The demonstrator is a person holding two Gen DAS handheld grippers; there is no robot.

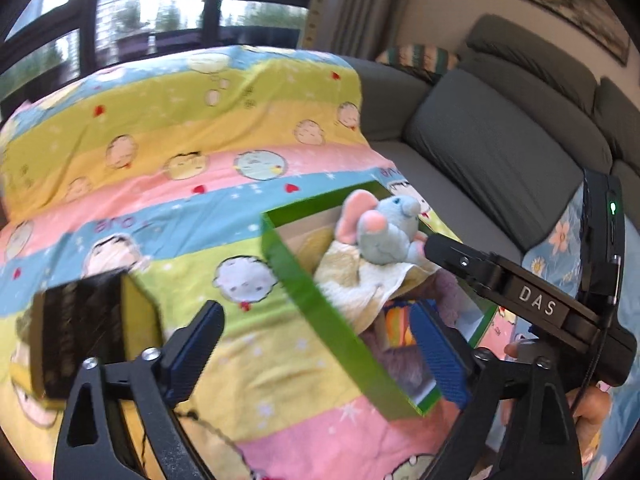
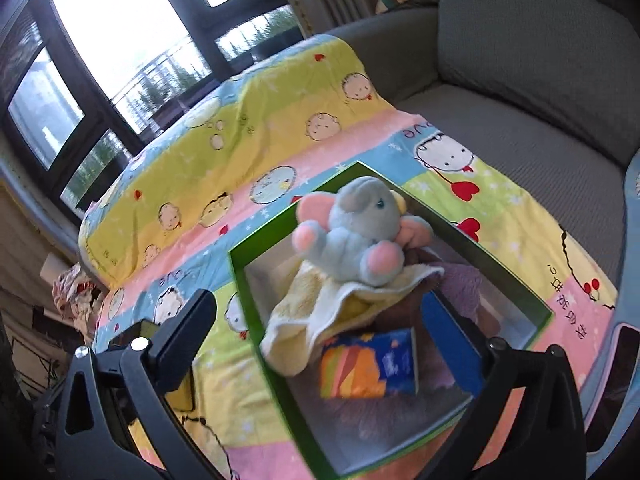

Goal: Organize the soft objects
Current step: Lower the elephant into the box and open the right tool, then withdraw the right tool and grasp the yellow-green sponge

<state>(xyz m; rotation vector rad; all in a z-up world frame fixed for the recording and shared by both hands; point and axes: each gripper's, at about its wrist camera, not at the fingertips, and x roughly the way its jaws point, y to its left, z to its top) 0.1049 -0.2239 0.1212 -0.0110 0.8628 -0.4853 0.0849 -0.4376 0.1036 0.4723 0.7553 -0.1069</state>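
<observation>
A green-rimmed box [image 1: 320,312] [image 2: 244,280] lies on a cartoon-print sheet [image 1: 192,128] [image 2: 256,128]. Inside, a grey and pink plush elephant [image 1: 384,228] [image 2: 356,240] sits on a pale yellow towel [image 1: 352,280] [image 2: 320,304]. Beside the towel are a colourful tissue pack [image 2: 368,364] [image 1: 396,324] and some purple fluffy fabric [image 2: 464,280]. My left gripper [image 1: 316,320] hangs open above the box's near left wall, empty. My right gripper [image 2: 320,306] is open over the box and holds nothing. One finger [image 1: 452,254] of it reaches in beside the elephant in the left wrist view.
A blurred black and yellow object [image 1: 80,336] lies on the sheet left of the box. A grey sofa [image 1: 500,148] [image 2: 520,92] with cushions runs along the right, and large windows [image 1: 140,0] stand behind. Floral cloth [image 1: 560,240] and a hand [image 1: 592,408] show at the lower right.
</observation>
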